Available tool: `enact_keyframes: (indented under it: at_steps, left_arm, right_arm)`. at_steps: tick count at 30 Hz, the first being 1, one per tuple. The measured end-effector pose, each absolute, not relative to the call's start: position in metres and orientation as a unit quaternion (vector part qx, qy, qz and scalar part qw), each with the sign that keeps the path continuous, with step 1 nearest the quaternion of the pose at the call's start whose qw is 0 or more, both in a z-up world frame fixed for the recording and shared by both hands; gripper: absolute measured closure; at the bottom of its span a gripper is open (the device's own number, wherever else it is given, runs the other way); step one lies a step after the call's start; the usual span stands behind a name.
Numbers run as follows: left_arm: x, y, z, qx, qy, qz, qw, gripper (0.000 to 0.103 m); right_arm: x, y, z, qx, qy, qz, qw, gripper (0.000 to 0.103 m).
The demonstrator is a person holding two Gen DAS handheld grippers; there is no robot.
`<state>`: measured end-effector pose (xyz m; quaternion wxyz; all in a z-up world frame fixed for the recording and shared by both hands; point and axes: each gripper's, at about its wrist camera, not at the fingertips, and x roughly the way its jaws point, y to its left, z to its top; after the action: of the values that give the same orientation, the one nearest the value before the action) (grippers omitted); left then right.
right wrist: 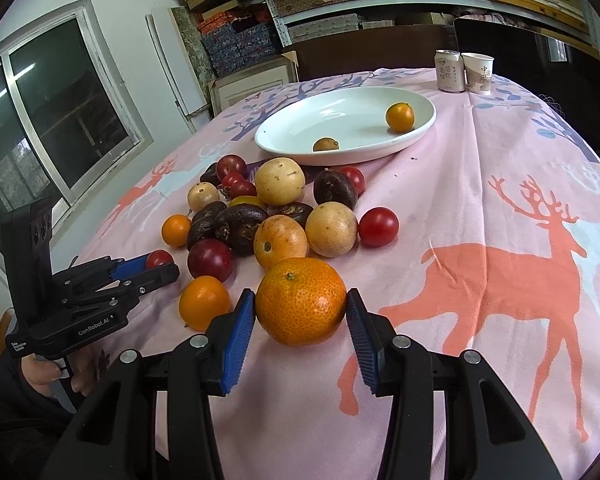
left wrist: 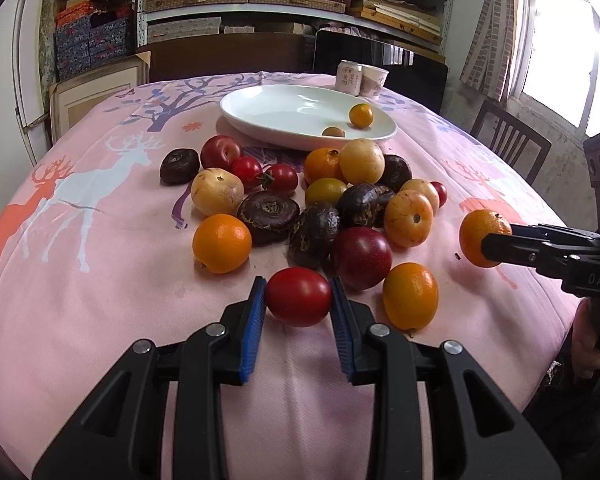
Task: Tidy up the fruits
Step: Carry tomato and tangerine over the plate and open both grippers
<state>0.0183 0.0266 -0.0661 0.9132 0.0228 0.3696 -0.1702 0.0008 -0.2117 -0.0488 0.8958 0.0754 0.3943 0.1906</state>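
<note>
My left gripper (left wrist: 298,298) is shut on a red tomato (left wrist: 298,297) at the near edge of a fruit pile (left wrist: 320,200). My right gripper (right wrist: 301,302) is shut on a mandarin orange (right wrist: 301,300), held at the right of the pile; it also shows in the left wrist view (left wrist: 482,238). The left gripper (right wrist: 156,262) with its tomato (right wrist: 159,258) shows in the right wrist view. A white plate (left wrist: 260,118) beyond the pile holds two small orange fruits (left wrist: 361,115); the plate (right wrist: 300,128) shows in the right wrist view too.
The pile holds oranges, red tomatoes, plums, yellow fruits and dark brown fruits on a pink deer-print tablecloth (left wrist: 100,280). A can (right wrist: 450,70) and a paper cup (right wrist: 477,72) stand behind the plate. Chairs (left wrist: 508,144) and shelves surround the table.
</note>
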Motion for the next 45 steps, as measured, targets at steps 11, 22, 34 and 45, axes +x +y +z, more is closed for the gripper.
enact_keyframes:
  at_steps: [11,22,34,45]
  left_arm:
    - [0.018,0.028,-0.057,0.028,0.366,-0.164,0.916,0.072]
    - [0.082,0.016,0.007,0.037,0.336,-0.172,0.925,0.072]
    - [0.233,-0.038,-0.025,0.057,0.414,-0.143,0.897,0.072]
    - [0.202,-0.006,0.008,0.019,0.369,-0.114,0.922,0.022]
  right_arm:
    - [0.003,-0.239,-0.029,0.095,0.375,0.172,0.906,0.056]
    - [0.054,-0.262,0.045,0.108,0.293,0.141,0.939,0.056]
    - [0.211,-0.218,-0.004,0.124,0.402,0.139,0.897,0.055]
    - [0.183,-0.227,0.015,0.115,0.352,0.137,0.919,0.044]
